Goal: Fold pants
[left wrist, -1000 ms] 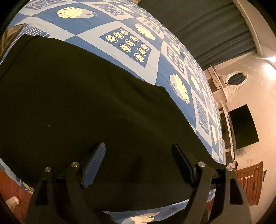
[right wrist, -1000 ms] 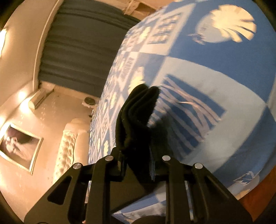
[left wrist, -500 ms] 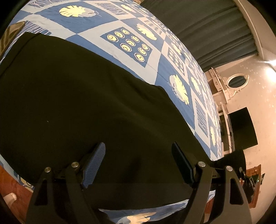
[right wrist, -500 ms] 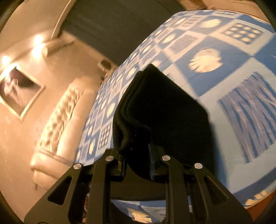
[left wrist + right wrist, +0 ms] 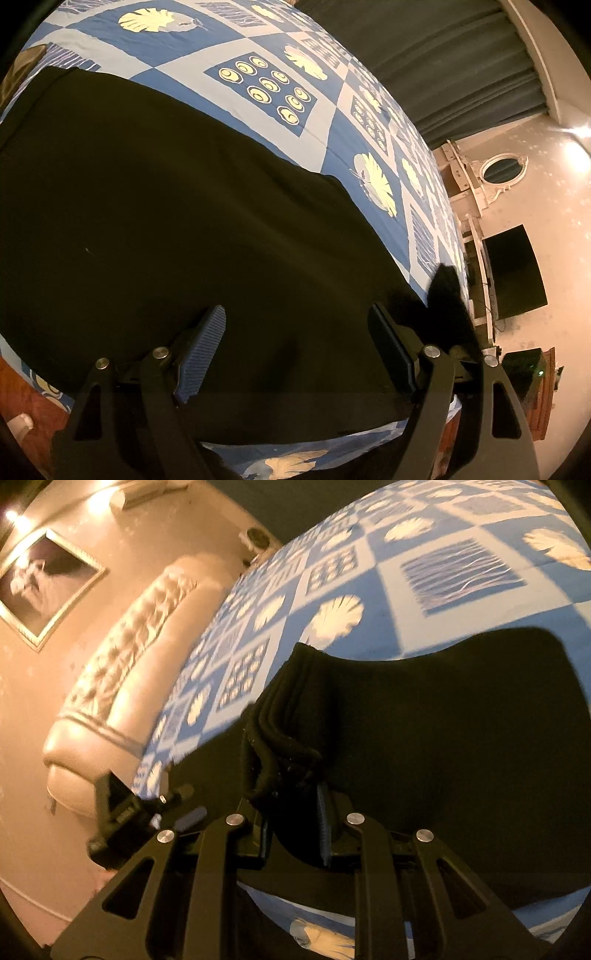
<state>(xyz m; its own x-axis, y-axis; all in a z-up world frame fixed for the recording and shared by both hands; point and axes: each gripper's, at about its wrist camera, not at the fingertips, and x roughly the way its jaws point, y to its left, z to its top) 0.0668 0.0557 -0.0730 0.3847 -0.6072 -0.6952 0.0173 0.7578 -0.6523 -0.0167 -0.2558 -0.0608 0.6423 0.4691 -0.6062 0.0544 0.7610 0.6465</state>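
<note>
Black pants [image 5: 155,221] lie flat across a blue and white patterned bedspread [image 5: 258,48]. My left gripper [image 5: 295,343] is open and hovers just above the near part of the pants, holding nothing. My right gripper [image 5: 291,812] is shut on the bunched end of the pants [image 5: 295,709] and holds it lifted above the flat part [image 5: 461,738]. That lifted end also shows at the right edge of the left wrist view [image 5: 447,295]. The left gripper also shows at lower left in the right wrist view [image 5: 122,816].
The bed's near edge runs below both grippers, with red-brown floor [image 5: 37,413] beyond it. A padded headboard [image 5: 122,657] and a framed picture [image 5: 40,583] stand on one side. A dark curtain [image 5: 443,55], a dresser with a mirror [image 5: 498,173] and a dark screen [image 5: 513,273] stand on the other.
My right gripper has carried the held end of the pants across the bed toward the left gripper, folding the cloth over. The left gripper has stayed open in place.
</note>
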